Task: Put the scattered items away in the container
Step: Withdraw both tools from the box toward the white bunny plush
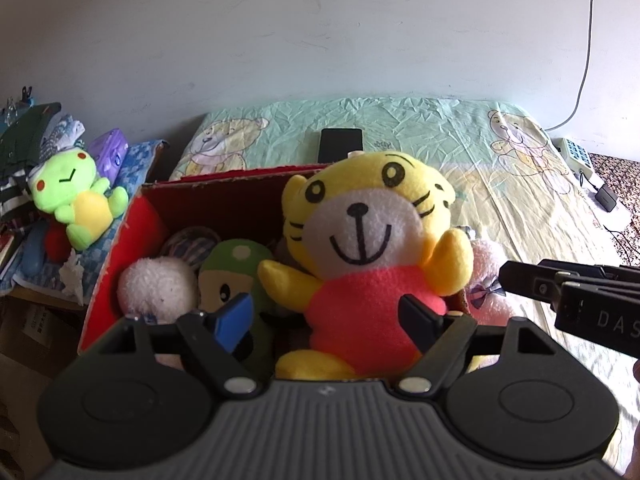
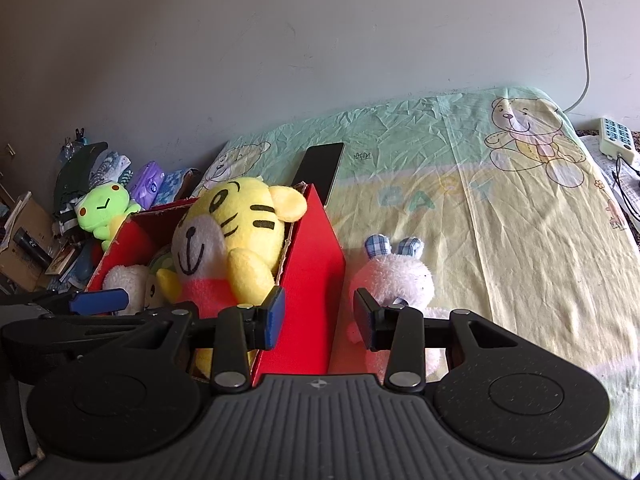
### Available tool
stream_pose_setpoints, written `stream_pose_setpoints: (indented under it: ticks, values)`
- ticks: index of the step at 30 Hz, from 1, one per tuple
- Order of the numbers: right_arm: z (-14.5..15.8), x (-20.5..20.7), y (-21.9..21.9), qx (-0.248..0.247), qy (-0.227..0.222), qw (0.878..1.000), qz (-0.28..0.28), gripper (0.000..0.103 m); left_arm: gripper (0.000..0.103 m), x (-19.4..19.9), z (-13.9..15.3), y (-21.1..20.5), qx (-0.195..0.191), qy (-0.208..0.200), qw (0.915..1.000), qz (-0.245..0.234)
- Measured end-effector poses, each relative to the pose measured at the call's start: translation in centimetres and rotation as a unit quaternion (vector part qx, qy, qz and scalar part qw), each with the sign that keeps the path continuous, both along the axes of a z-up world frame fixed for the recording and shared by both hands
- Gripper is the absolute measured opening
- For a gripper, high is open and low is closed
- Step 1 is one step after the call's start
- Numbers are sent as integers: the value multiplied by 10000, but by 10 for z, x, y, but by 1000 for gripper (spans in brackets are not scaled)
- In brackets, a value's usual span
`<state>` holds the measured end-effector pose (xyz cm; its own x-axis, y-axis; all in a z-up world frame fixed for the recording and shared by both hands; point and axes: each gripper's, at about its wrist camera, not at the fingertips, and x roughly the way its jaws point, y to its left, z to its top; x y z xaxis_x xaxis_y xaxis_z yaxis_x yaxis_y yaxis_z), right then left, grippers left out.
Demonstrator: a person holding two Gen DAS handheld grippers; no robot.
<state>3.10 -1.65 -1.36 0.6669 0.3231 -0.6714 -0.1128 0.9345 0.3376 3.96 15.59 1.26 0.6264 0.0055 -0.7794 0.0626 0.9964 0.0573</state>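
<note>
A red cardboard box [image 1: 224, 196] stands on a bed covered by a teddy-bear print sheet [image 2: 500, 216]. The box holds several plush toys: a yellow tiger in a red shirt [image 1: 360, 240] sits upright at its right end, its head above the rim, beside a green mushroom-capped toy [image 1: 236, 276] and a white fluffy toy [image 1: 158, 286]. The left gripper [image 1: 326, 320] points down over the box, its fingers [image 1: 236, 320] spread wide to either side of the tiger's body; contact with the plush cannot be told. The right gripper [image 2: 320, 318] has its fingers [image 2: 276, 320] set narrow and empty, straddling the box's right wall. A pink rabbit with checked ears [image 2: 394, 276] lies on the sheet just outside that wall. A dark phone [image 2: 320, 168] lies behind the box. A green frog plush [image 1: 76, 196] sits on clutter to the left.
</note>
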Motion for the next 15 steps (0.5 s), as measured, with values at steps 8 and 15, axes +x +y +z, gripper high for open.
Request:
stream_pose_setpoints:
  ticks: [8,15]
  values:
    - [-10,4,-21,74,128,9999,73,41,81,-3,1,-12,138,-39,9997,175]
    - [-35,9,-55,135,454,9988,-126,41,79,-10,11,-25,116,-213,9997,72]
